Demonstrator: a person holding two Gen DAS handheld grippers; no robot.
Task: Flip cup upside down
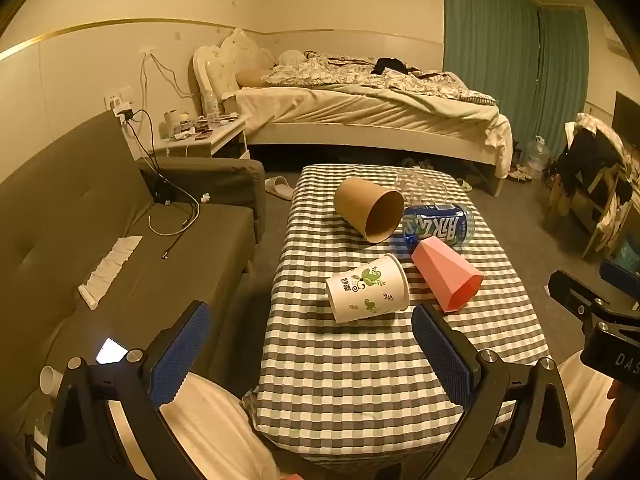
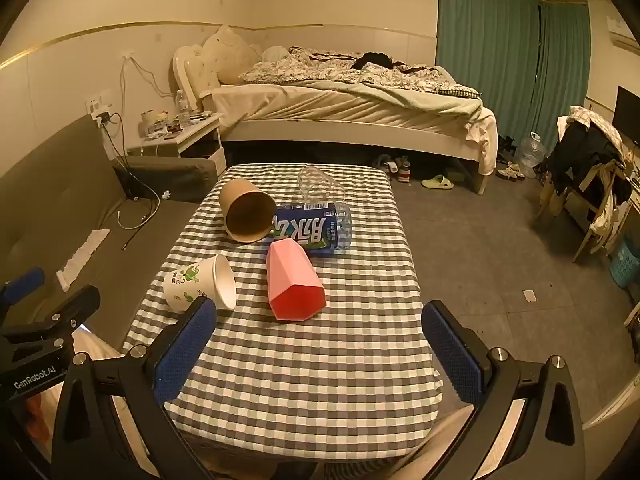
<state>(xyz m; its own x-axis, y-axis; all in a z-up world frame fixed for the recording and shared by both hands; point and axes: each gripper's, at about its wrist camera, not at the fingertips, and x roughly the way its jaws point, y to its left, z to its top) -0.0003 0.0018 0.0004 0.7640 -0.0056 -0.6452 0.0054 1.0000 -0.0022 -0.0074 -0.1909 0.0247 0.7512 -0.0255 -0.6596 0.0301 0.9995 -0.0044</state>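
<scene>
Several cups lie on their sides on the checked table [image 1: 360, 380] [image 2: 300, 392]. A white paper cup with green print [image 1: 368, 289] [image 2: 200, 284] lies nearest. A pink faceted cup [image 1: 448, 278] [image 2: 294, 280] lies to its right. A brown paper cup [image 1: 370, 210] [image 2: 246, 210] lies farther back. A clear glass [image 1: 420, 186] [image 2: 320, 184] lies behind a blue-labelled bottle [image 1: 438, 224] [image 2: 314, 230]. My left gripper [image 1: 312, 356] is open and empty, short of the white cup. My right gripper [image 2: 320, 354] is open and empty, short of the pink cup.
A grey sofa [image 1: 120, 240] [image 2: 60, 200] with cables stands left of the table. A bed [image 1: 360, 108] [image 2: 340, 104] is behind, a nightstand [image 1: 200, 136] at its head. A chair with clothes [image 2: 588, 168] stands at the right. Slippers and shoes lie on the floor.
</scene>
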